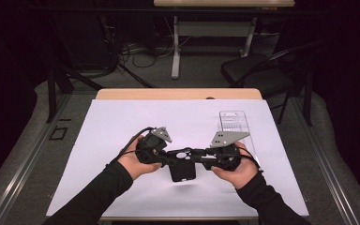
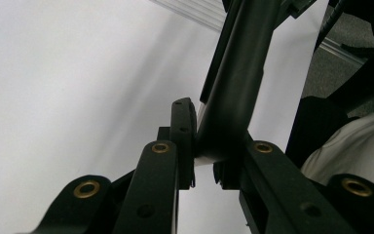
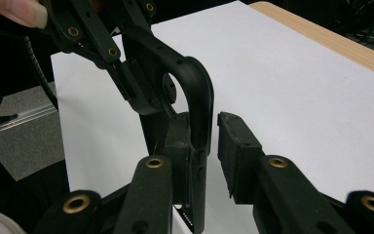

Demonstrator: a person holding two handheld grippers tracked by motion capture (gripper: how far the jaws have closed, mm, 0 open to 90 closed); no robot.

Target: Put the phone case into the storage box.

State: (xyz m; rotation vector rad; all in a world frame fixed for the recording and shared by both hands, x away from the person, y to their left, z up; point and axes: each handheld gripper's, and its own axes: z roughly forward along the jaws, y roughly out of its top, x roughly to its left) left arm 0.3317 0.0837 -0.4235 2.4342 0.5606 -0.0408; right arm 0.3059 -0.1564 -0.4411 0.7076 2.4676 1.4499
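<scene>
A black phone case (image 1: 183, 171) hangs above the white sheet between my two grippers. My left gripper (image 1: 171, 157) comes in from the left and is shut on the case's top edge. In the left gripper view the case (image 2: 233, 87) sits pinched between the jaws of the left gripper (image 2: 207, 151). My right gripper (image 1: 199, 157) comes in from the right. In the right gripper view the case's curved rim (image 3: 195, 87) rests against one pad (image 3: 182, 141). The other pad stands off it with a small gap, so the right gripper (image 3: 209, 141) is open. The left gripper (image 3: 126, 73) shows there too, clamped on the case.
A clear plastic tray (image 1: 234, 123) lies on the white sheet (image 1: 122, 126) at the right rear. The sheet covers a wooden table (image 1: 178, 93). A black chair (image 1: 258, 70) and another table's legs stand on the floor beyond.
</scene>
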